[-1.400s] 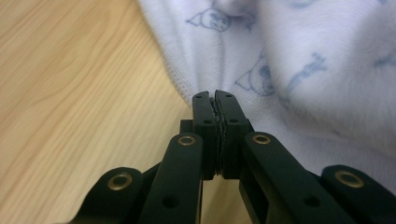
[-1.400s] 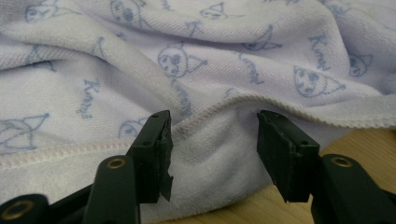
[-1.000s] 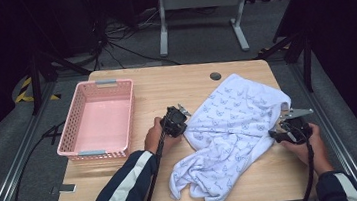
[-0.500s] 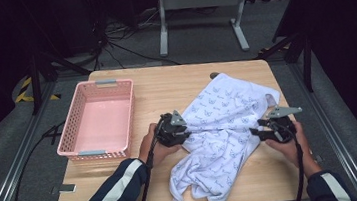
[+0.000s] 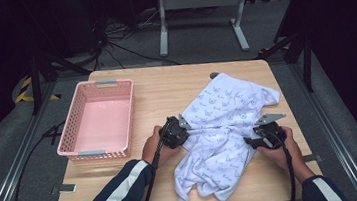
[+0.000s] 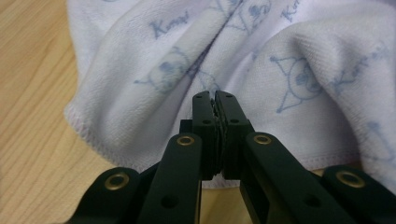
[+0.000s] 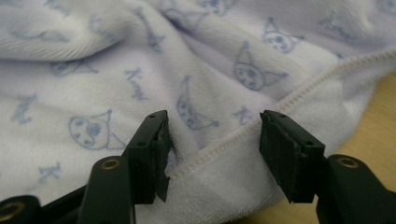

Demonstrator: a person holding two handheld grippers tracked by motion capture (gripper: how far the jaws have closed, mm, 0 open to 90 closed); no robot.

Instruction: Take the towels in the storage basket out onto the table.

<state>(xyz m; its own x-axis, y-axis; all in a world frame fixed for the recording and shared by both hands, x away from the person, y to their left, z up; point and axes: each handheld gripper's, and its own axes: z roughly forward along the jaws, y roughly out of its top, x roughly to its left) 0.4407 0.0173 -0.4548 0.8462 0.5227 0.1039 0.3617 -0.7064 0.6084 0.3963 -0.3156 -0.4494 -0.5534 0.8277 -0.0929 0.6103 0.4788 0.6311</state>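
A white towel [image 5: 227, 108] with a pale blue print lies rumpled on the right half of the wooden table [image 5: 165, 89]. My left gripper [image 5: 185, 125] is at the towel's left edge. In the left gripper view its jaws have just been closing and now stand shut [image 6: 214, 100], with a thin pinch of towel [image 6: 303, 70] at the tips. My right gripper [image 5: 248, 142] is at the towel's right side. In the right gripper view its jaws have just been opening [image 7: 212, 128]. They straddle the hem of the towel [image 7: 116, 56], and the pads do not press on it.
An empty pink plastic basket [image 5: 70, 137] stands on the left part of the table. Bare wood lies behind the towel and along the front edge. A metal stand and cables sit on the dark floor beyond the table.
My right gripper has moved left, in over the towel's right side, and the cloth there has bunched inward. The left hand has hardly shifted.
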